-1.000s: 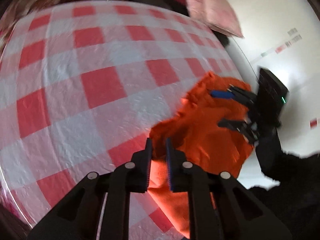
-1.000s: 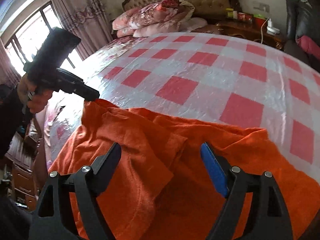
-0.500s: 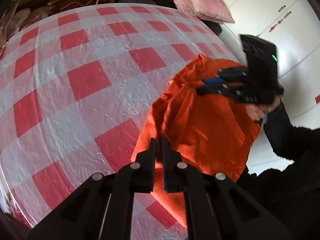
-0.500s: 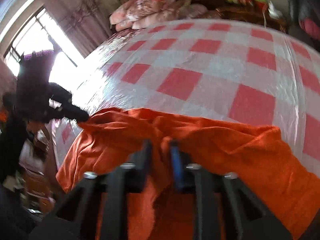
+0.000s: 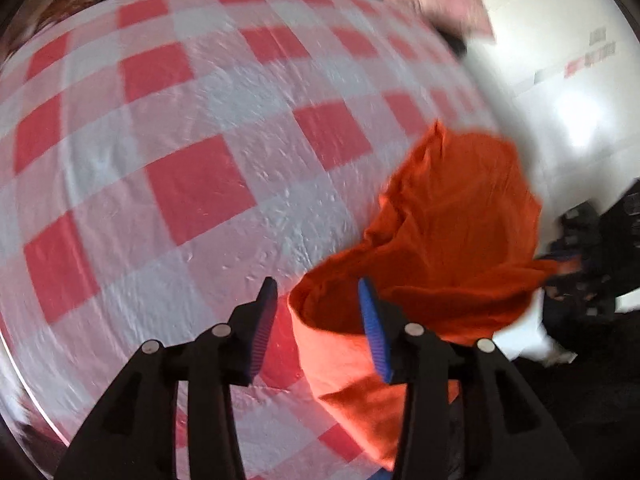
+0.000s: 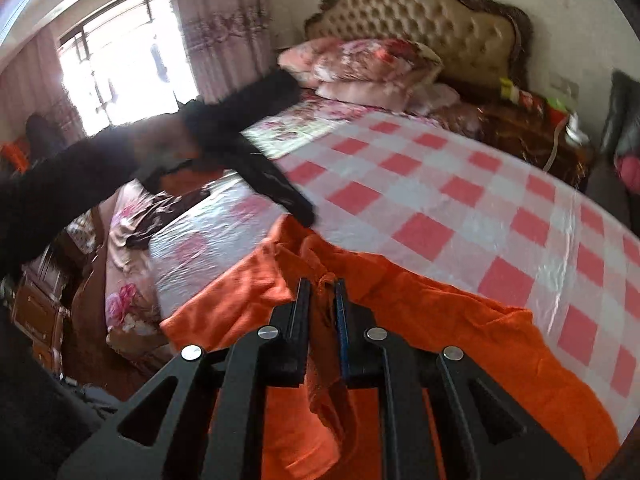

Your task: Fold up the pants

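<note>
Pants (image 6: 460, 320), orange, are bunched at the near edge of the red-checked bed cover (image 5: 192, 184), part hanging over the side. A raised fold is pinched by the right gripper (image 6: 323, 296). Left gripper (image 5: 318, 312) jaws have just been opening; cloth edge sits between them, apparently unclamped — view is blurred.

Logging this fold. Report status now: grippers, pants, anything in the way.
Left gripper just opened, pads off cloth. Right gripper shut on a fold of the orange pants. Pants bunched at the checkered sheet's edge. Nothing in the way.
</note>
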Motion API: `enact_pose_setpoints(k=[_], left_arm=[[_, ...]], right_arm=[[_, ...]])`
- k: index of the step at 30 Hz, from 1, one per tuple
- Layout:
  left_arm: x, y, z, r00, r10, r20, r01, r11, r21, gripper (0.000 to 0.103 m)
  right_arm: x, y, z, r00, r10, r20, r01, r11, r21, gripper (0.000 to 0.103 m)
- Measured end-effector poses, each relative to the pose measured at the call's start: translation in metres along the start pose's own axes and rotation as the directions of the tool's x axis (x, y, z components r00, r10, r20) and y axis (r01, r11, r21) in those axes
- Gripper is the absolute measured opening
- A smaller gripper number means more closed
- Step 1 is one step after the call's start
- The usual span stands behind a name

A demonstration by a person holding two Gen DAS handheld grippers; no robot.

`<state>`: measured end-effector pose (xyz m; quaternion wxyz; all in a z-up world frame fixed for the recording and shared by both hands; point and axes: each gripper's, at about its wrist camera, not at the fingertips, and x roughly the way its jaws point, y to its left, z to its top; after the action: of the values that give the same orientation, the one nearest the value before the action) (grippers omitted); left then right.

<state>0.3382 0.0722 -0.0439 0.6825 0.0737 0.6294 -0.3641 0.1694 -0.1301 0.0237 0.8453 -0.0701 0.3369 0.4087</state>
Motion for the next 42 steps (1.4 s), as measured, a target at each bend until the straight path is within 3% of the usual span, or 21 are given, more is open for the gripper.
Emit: enact_pose_setpoints(k=[2,4,7,9,12,15,17,19,21,25,28,29,31,34,35,36,37,39,40,41,42], left_arm=[[0.011,-0.009,0.005,0.993,0.078,-0.085,-0.072,0.995,0.07,0.044],[0.022,-0.025,0.005,0.972,0.162,-0.173,-0.13,0.974,0.187,0.044],[0.035,-0.043,-0.001,0.91,0.344,-0.232,-0.249,0.901,0.356,0.016],[0.033,-0.043,-0.001,0.888,0.395,-0.237,-0.299,0.886,0.356,0.016],[0.021,-0.03,0.001,0.895,0.382,-0.23,-0.326,0.913,0.245,0.016],[0.016,-0.006,-0.001,0.91,0.351,-0.221,-0.343,0.936,0.076,0.031],[0.013,0.009,-0.005,0.909,0.37,-0.193,-0.385,0.922,-0.047,0.058],[0.009,0.012,-0.012,0.918,0.37,-0.146,-0.384,0.919,-0.091,0.061],[-0.003,0.012,-0.021,0.914,0.398,-0.08,-0.405,0.903,-0.145,0.08],[-0.045,0.008,-0.054,0.937,0.301,0.177,-0.253,0.934,-0.251,0.087],[-0.053,-0.009,-0.075,0.871,0.343,0.351,-0.246,0.924,-0.293,0.088],[-0.049,-0.01,-0.073,0.865,0.339,0.37,-0.225,0.921,-0.317,0.088],[-0.039,0.003,-0.073,0.863,0.326,0.387,-0.143,0.891,-0.432,0.088],[-0.031,0.041,-0.082,0.87,0.199,0.451,0.093,0.833,-0.546,0.088],[-0.024,0.059,-0.089,0.864,0.096,0.495,0.26,0.756,-0.6,0.09],[-0.023,0.06,-0.097,0.842,0.083,0.532,0.316,0.724,-0.613,0.09],[-0.02,0.061,-0.096,0.844,0.065,0.533,0.338,0.706,-0.622,0.09],[-0.015,0.053,-0.084,0.882,0.085,0.463,0.256,0.739,-0.623,0.09],[-0.018,0.042,-0.078,0.891,0.179,0.417,0.129,0.781,-0.611,0.091],[-0.021,0.023,-0.068,0.857,0.378,0.349,-0.136,0.82,-0.556,0.092],[-0.02,0.014,-0.06,0.823,0.473,0.315,-0.275,0.817,-0.507,0.095]], right_arm=[[-0.008,0.011,0.0,1.0,0.011,0.015,-0.01,0.999,-0.033,0.012],[-0.016,0.018,0.002,0.999,0.02,0.031,-0.018,0.998,-0.052,0.012],[-0.021,0.019,0.004,0.999,0.012,0.038,-0.01,0.999,-0.05,0.012],[-0.015,0.013,0.003,1.0,-0.006,0.018,0.006,0.999,-0.033,0.012],[-0.003,-0.004,-0.001,0.999,-0.034,-0.001,0.034,0.999,0.024,0.012],[0.023,-0.043,-0.009,0.992,-0.105,-0.066,0.113,0.984,0.136,0.011],[0.041,-0.058,-0.014,0.984,-0.141,-0.105,0.156,0.975,0.156,0.011],[0.053,-0.066,-0.017,0.98,-0.159,-0.121,0.177,0.972,0.153,0.011],[0.066,-0.071,-0.019,0.97,-0.187,-0.153,0.209,0.968,0.139,0.011],[0.079,-0.073,-0.023,0.963,-0.204,-0.176,0.228,0.965,0.13,0.012],[0.083,-0.068,-0.022,0.961,-0.212,-0.176,0.235,0.964,0.121,0.012],[0.086,-0.065,-0.022,0.955,-0.239,-0.178,0.259,0.961,0.096,0.012],[0.088,-0.063,-0.022,0.95,-0.258,-0.177,0.276,0.957,0.087,0.012],[0.086,-0.063,-0.021,0.949,-0.267,-0.168,0.284,0.955,0.086,0.012],[0.086,-0.062,-0.02,0.95,-0.266,-0.162,0.281,0.956,0.077,0.012],[0.087,-0.061,-0.019,0.951,-0.266,-0.161,0.28,0.957,0.073,0.012],[0.089,-0.06,-0.018,0.949,-0.271,-0.163,0.285,0.956,0.066,0.012],[0.093,-0.058,-0.018,0.94,-0.295,-0.17,0.306,0.951,0.044,0.012],[0.094,-0.058,-0.017,0.939,-0.298,-0.172,0.31,0.95,0.044,0.012],[0.094,-0.058,-0.017,0.939,-0.298,-0.175,0.31,0.95,0.047,0.012],[0.094,-0.058,-0.016,0.939,-0.297,-0.175,0.31,0.949,0.049,0.012]])
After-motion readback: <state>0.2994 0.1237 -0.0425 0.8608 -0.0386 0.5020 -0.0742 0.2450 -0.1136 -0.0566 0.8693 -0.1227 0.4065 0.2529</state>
